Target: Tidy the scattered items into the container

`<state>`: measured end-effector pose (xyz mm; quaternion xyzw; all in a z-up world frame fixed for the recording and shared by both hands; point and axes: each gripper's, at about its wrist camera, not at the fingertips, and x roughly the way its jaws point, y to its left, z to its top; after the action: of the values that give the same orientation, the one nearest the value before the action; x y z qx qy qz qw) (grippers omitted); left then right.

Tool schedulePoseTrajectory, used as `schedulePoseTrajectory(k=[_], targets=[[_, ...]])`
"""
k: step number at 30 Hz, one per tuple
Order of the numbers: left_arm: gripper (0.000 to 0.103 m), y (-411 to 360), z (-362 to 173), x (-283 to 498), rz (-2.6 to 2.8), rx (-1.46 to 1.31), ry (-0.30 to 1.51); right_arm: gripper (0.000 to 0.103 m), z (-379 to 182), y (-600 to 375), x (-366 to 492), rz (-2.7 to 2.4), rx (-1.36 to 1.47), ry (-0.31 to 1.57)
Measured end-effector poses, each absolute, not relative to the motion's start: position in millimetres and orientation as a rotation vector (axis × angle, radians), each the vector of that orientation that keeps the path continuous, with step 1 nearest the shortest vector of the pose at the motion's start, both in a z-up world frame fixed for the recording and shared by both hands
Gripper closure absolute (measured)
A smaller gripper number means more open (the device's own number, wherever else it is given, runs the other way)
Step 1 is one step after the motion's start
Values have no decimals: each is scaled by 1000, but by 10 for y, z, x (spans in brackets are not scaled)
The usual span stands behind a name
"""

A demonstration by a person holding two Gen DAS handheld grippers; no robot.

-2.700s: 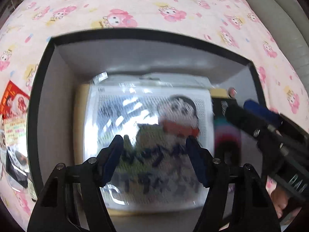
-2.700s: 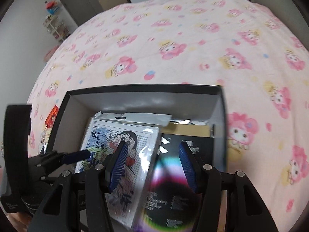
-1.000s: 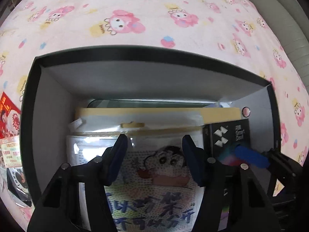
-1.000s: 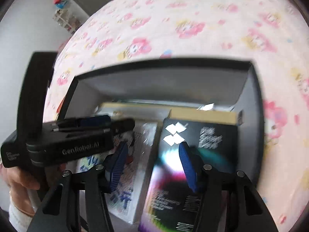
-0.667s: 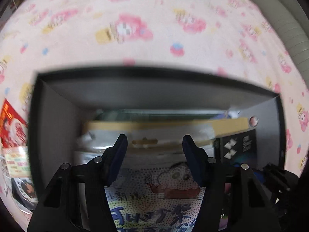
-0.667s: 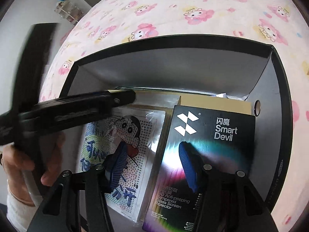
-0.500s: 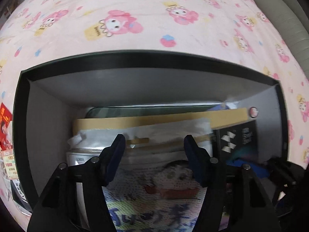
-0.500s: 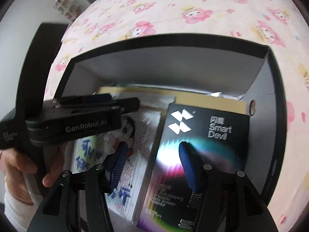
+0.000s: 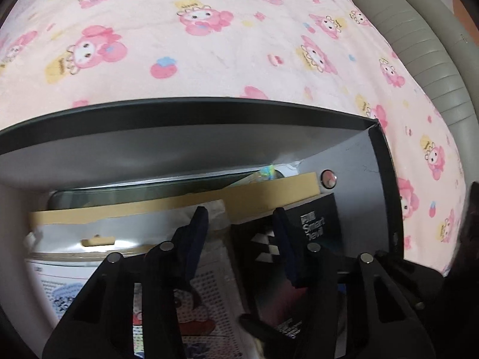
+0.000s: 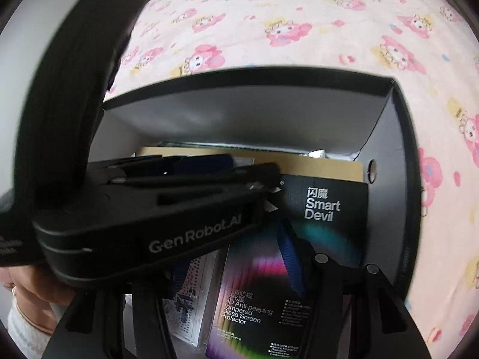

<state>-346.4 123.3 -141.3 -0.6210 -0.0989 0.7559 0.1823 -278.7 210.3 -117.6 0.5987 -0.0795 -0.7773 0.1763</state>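
A black box with grey inner walls (image 9: 209, 152) (image 10: 239, 119) lies on the bed. Inside lie a black Smart Devil screen protector pack (image 10: 323, 209) (image 9: 317, 227), a cartoon bead kit pack (image 9: 209, 293) (image 10: 191, 275), a tan cardboard envelope (image 9: 269, 188) (image 10: 314, 166) and a clear sleeve. My left gripper (image 9: 239, 233) is open and empty, low over the seam between the cartoon pack and the black pack. It crosses the right wrist view (image 10: 209, 164) as a large black body. My right gripper (image 10: 233, 251) is open over the black pack; its left finger is hidden.
The box rests on a pink bedsheet with cartoon rabbits (image 9: 209, 45) (image 10: 329, 30). A grey padded headboard (image 9: 419, 45) runs along the right. A hand (image 10: 33, 299) holds the left gripper at the lower left.
My left gripper has swung to the right, from over the cartoon pack to the edge of the black pack. It now covers more of the right wrist view. Both grippers stay open.
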Motion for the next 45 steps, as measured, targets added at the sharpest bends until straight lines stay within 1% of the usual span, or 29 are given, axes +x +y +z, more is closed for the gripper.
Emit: schedulePoseTrajectory(k=[4,6,11,13,16,17,18,20,22,24,25,27,30,33,38,42,45], targets=[[60,1258,-1429,-3423,2123,-1791,-260,52,-1219,2119,-2818,-2185,1691,-262],[63,1249,-1419,-3387,2126,-1792,-252,52,-1217,2126,-2818,-2171,1697,-285],[64,1256,-1407,-3355,2128,-1788,-232,51,-1196,2004,-2825,-2143,1707,-276],[65,1228,-1370,-3349,2136,-1775,-236,52,-1175,2128,-2825,-2131,1708,-297],[60,1067,-1169,-3267,2273,-1671,-285,52,-1144,2211,-2803,-2140,1685,-342],[52,1011,-1115,-3248,2329,-1646,-291,52,-1135,2213,-2794,-2148,1676,-343],[47,922,-1079,-3222,2398,-1652,-288,52,-1138,2205,-2789,-2156,1675,-330],[48,789,-1103,-3219,2472,-1728,-250,50,-1182,2173,-2807,-2131,1681,-326],[48,661,-1187,-3218,2481,-1811,-241,47,-1227,2201,-2850,-2059,1656,-418],[48,572,-1292,-3205,2447,-1876,-259,47,-1249,2265,-2886,-2015,1672,-497],[48,543,-1289,-3182,2445,-1875,-243,47,-1254,2263,-2887,-1990,1686,-503],[47,560,-1277,-3164,2434,-1889,-201,47,-1251,2177,-2853,-1972,1693,-436],[44,533,-1264,-3114,2372,-1893,-277,47,-1142,2107,-2717,-1996,1697,-328],[43,534,-1259,-2994,2345,-1877,-317,47,-1165,2020,-2691,-2044,1717,-301],[43,482,-1228,-2863,2291,-1933,-367,47,-1096,2276,-2549,-2105,1731,-293],[43,421,-1216,-2744,2240,-1934,-471,47,-1032,2266,-2349,-2173,1742,-226],[43,418,-1049,-2545,2323,-1846,-428,47,-899,2307,-2225,-2265,1712,-187]])
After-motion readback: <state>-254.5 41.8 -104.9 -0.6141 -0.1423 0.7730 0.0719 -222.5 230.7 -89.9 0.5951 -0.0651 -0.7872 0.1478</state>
